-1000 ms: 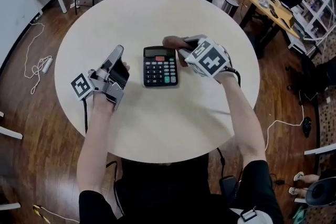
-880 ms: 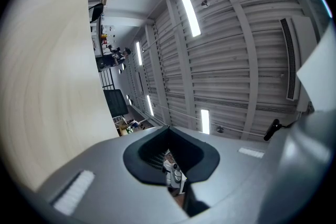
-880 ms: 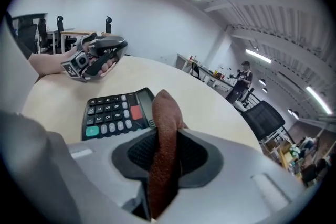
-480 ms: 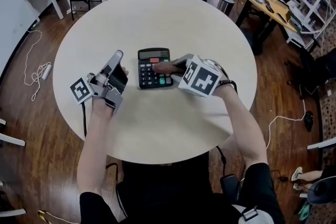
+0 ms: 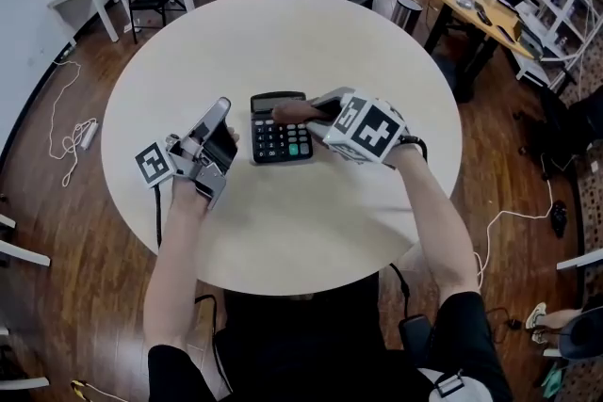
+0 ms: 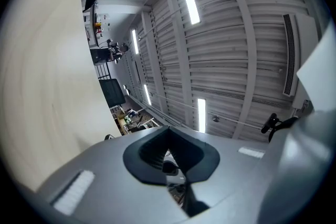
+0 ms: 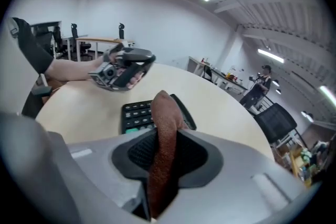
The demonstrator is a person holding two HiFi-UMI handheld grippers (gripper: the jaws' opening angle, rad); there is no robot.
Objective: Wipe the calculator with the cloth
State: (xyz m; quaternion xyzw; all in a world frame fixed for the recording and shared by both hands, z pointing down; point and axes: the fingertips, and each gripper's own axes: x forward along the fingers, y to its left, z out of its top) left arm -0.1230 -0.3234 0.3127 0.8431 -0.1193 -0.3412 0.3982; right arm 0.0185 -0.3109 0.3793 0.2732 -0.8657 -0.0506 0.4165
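Nearest you, at the left of the head view, your left gripper (image 5: 222, 108) is clenched on nothing. It tips upward and sits just beside the calculator's left edge, and I can't tell whether it touches. Your right gripper (image 5: 325, 109) is clamped on the brown cloth (image 5: 294, 111), a fold of which sticks out past the jaws. Half a second ago that fold lay across the middle key rows. Now it lies over the display strip at the top, so the wipe looks well under way and has travelled up the face.

The calculator (image 5: 283, 144) lies flat near the middle of the round table (image 5: 283, 33). Its long axis runs almost straight up the frame. The display end points away from you and leans slightly left, and the keys face up.
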